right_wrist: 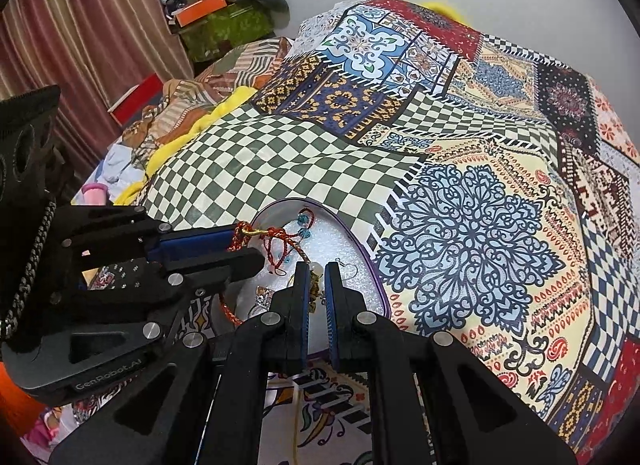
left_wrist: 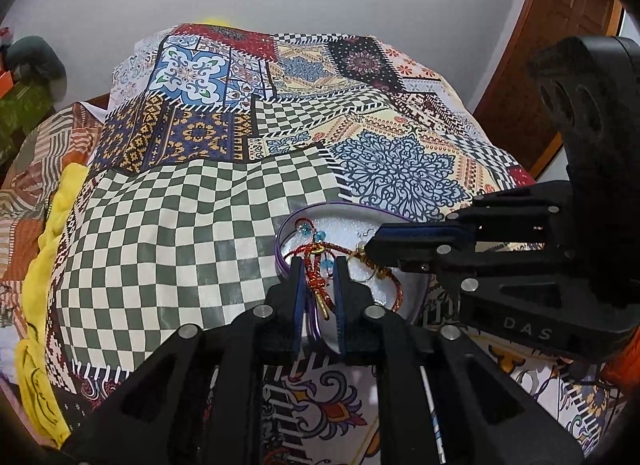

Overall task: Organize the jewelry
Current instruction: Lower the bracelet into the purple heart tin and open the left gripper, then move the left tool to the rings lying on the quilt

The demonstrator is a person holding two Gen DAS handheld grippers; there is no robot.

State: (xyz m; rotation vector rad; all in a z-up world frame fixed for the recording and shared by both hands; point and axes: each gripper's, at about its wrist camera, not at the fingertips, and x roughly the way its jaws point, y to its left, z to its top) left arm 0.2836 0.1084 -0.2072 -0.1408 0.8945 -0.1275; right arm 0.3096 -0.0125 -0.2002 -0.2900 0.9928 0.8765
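Bedspread (left_wrist: 208,193), patchwork w/ green-white checks, covers the bed; landmark is the purple-rimmed white tray (left_wrist: 352,225) sitting on it, foam-lined inside.

Left of tray: yellow cloth (left_wrist: 52,225) bunched along the bedspread edge, well apart from it.

At tray's near-left rim: left gripper (left_wrist: 318,265), pointing down into tray. Jaws slightly apart, straddling the red-gold braided cord bracelet (left_wrist: 320,285). Cord's knot w/ gold clasp hangs between the blue pads (left_wrist: 298,297); from left wrist view pads don't look pressed on it, a gap shows each side. Right wrist view shows the cord bunched at that gripper's tip (right_wrist: 240,243), so contact there can't be ruled out. Rest of bracelet loops across the foam, w/ small blue beads (left_wrist: 306,229) toward tray's far-left side.

Centre-right of tray: right gripper (right_wrist: 316,285), also angled down, jaws closed to a narrow slit on a small gold-coloured piece (right_wrist: 316,285), prob. an earring; type unclear. Thin wire earring hook (right_wrist: 350,269) lies on foam just right of those fingers.

Right of tray: blue mandala patch (right_wrist: 468,245) on bedspread.
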